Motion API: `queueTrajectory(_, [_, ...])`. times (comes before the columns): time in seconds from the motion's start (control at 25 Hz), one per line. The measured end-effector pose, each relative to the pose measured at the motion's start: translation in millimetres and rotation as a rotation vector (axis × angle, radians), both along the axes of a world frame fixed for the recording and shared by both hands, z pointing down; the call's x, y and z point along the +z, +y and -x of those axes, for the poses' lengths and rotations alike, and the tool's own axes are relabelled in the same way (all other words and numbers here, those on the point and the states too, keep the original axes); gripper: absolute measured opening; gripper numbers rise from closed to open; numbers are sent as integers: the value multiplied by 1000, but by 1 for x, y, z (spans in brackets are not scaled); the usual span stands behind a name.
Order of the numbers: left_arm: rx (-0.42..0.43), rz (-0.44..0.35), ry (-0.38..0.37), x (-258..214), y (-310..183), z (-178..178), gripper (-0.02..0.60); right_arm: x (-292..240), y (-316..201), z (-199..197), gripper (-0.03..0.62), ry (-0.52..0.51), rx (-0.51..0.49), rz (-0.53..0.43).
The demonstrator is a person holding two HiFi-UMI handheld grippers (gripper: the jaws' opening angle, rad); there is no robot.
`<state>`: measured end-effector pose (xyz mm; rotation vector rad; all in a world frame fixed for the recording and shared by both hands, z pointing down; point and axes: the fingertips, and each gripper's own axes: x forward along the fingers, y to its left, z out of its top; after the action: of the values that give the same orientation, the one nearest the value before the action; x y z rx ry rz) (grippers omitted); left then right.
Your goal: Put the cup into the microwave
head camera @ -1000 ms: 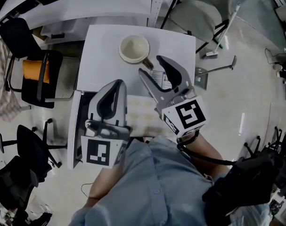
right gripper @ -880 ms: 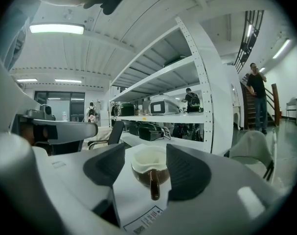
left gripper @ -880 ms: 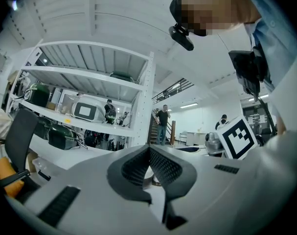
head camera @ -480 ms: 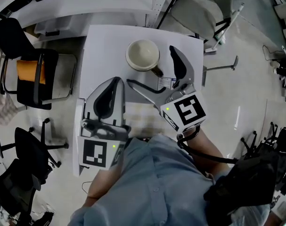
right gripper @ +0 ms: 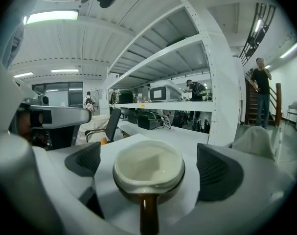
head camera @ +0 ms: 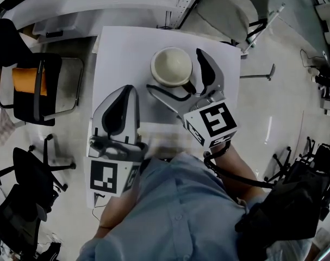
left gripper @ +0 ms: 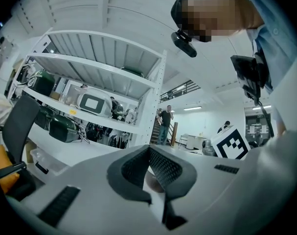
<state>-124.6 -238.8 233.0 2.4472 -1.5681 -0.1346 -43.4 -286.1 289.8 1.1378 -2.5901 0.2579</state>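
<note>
The cup (head camera: 171,67) is cream inside and brown outside, and stands on a white tabletop (head camera: 121,53). My right gripper (head camera: 178,80) is wide open, with one jaw on each side of the cup and neither pad touching it. From the right gripper view, the cup (right gripper: 148,166) sits between the two dark pads (right gripper: 84,158), its brown handle pointing back at the camera. My left gripper (head camera: 121,109) hovers shut over the table's near left part, empty. In the left gripper view its jaws (left gripper: 150,164) meet.
Black office chairs (head camera: 37,86), one with an orange cushion, stand left of the table. A grey covered chair (head camera: 230,10) is behind it. White shelving (right gripper: 187,104) with boxy appliances (right gripper: 164,93) lies ahead. People stand far off by a staircase (right gripper: 260,89).
The right jaws have spread from narrow to wide. Both grippers have moved forward over the table, and the cup now lies between the right jaws.
</note>
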Motion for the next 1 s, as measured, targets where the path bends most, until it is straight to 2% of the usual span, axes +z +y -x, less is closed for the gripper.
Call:
queueTrajectory(0.28, [41,35,25,14,-5,2,5,20,-10,9,574,67,-9,50])
queueTrajectory(0.76, [14,51,66,26,-22,15,5,45,-16,14,572,149,-27,133])
queueTrajectory(1.0, [33,67,83,31,-21,14,5,50,-17,12,571,164,-14,165])
